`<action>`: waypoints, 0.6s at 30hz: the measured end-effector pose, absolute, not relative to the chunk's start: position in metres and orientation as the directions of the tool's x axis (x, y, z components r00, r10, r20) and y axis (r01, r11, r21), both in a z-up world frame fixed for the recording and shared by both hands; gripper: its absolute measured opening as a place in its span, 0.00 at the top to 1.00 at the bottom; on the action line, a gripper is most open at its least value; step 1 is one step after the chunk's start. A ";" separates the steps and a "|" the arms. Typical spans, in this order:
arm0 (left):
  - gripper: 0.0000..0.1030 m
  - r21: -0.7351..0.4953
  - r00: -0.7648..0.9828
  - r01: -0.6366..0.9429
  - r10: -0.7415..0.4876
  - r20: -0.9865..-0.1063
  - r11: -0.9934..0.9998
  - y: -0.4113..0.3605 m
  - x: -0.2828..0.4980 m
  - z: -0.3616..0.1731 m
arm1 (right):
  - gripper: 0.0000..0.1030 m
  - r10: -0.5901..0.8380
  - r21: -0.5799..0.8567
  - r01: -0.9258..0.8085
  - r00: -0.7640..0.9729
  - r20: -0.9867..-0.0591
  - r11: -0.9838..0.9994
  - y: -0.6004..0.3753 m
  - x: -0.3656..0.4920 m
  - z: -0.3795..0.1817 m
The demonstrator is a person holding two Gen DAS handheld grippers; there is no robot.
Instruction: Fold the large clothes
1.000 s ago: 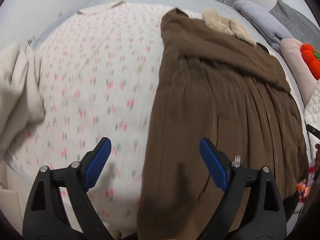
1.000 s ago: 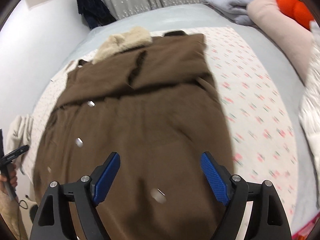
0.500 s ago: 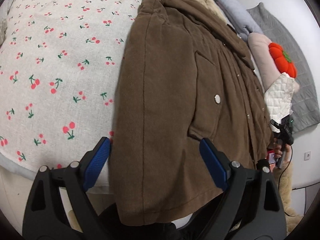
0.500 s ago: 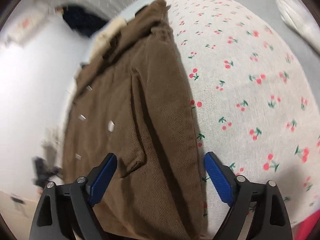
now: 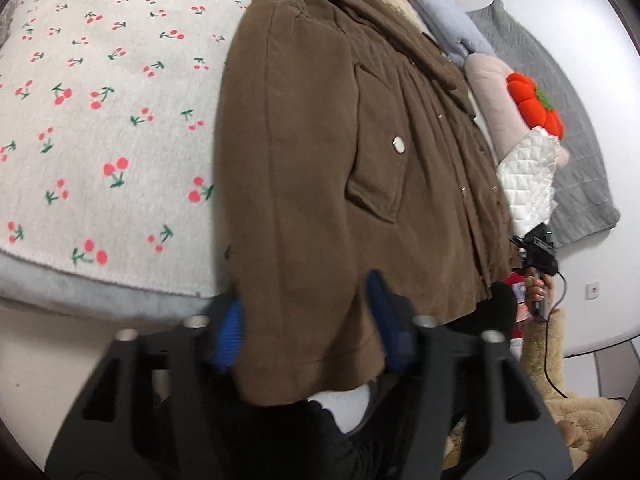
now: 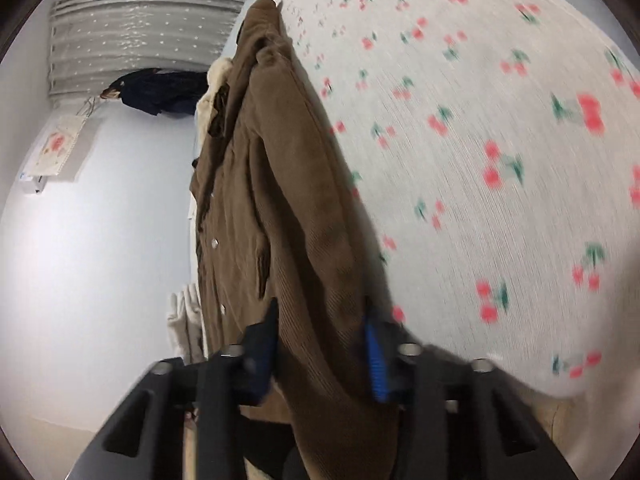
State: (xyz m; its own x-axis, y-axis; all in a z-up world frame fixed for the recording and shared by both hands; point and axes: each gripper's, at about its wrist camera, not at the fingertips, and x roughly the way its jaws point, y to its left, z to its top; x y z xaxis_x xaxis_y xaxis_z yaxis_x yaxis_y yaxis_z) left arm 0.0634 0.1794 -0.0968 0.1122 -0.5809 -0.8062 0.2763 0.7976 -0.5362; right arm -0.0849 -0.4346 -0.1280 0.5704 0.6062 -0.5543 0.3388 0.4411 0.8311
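Corduroy fills both wrist views: a brown coat [image 5: 320,152] lies lengthwise on the cherry-print bedspread [image 5: 100,128], collar toward 12 o'clock, its hem hanging over the bed's near edge at 6 o'clock.

In the left wrist view, the left gripper [image 5: 308,332] has its blue pads on either side of the coat's lower corner, the jaws drawn in to a middling gap with cloth bunched between them; whether the pads truly pinch the fabric is hard to tell through the blur. A flapped pocket [image 5: 376,160] with a pale snap sits at about 1 o'clock from the gripper. Along the coat's far side, at 2 o'clock, lie a pink pillow [image 5: 492,100], an orange pumpkin cushion [image 5: 536,108] and a white quilted item [image 5: 528,184].

In the right wrist view, the right gripper [image 6: 322,350] straddles the coat's [image 6: 280,208] other edge, jaws narrowed with a thick fold of corduroy between the pads. The bedspread [image 6: 500,140] spreads from 12 to 4 o'clock, motion-blurred. A dark garment [image 6: 160,90] hangs by the grey curtain [image 6: 152,20] at 11 o'clock.
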 end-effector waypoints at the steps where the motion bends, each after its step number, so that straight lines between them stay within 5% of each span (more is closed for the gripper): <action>1: 0.71 -0.527 0.110 0.275 -0.571 -0.814 0.804 0.178 0.063 -0.096 | 0.78 0.598 0.820 0.338 0.565 -0.569 0.462 -0.431 -0.088 -0.127; 3: 0.84 -0.499 0.134 0.284 -0.550 -0.825 0.818 0.182 0.058 -0.089 | 0.81 0.548 0.763 0.311 0.549 -0.630 0.566 -0.418 -0.097 -0.114; 7: 0.83 -0.435 0.170 0.323 -0.504 -0.847 0.841 0.189 0.050 -0.084 | 0.81 0.396 0.541 0.244 0.459 -0.795 0.805 -0.377 -0.106 -0.090; 9: 0.74 -0.452 0.134 0.309 -0.508 -0.851 0.837 0.191 0.051 -0.095 | 0.73 0.369 0.493 0.225 0.429 -0.825 0.841 -0.370 -0.109 -0.090; 10: 0.68 -0.460 0.122 0.301 -0.513 -0.850 0.835 0.192 0.052 -0.098 | 0.72 0.374 0.500 0.225 0.432 -0.821 0.836 -0.372 -0.110 -0.089; 12: 0.39 -0.516 0.098 0.266 -0.555 -0.826 0.814 0.196 0.053 -0.103 | 0.55 0.415 0.554 0.219 0.463 -0.783 0.803 -0.382 -0.114 -0.084; 14: 0.38 -0.589 0.086 0.245 -0.622 -0.778 0.770 0.201 0.056 -0.106 | 0.42 0.465 0.630 0.208 0.512 -0.722 0.748 -0.393 -0.119 -0.081; 18: 0.38 -0.643 0.063 0.198 -0.664 -0.745 0.740 0.197 0.065 -0.119 | 0.41 0.536 0.727 0.206 0.552 -0.639 0.655 -0.412 -0.117 -0.087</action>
State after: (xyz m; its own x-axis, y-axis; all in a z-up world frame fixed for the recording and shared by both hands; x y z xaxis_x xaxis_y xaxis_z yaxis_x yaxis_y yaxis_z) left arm 0.0646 0.1974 -0.1194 0.0625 -0.6640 -0.7451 0.1980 0.7400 -0.6428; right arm -0.1171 -0.4121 -0.0871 0.5518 0.5362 -0.6387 0.2056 0.6548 0.7273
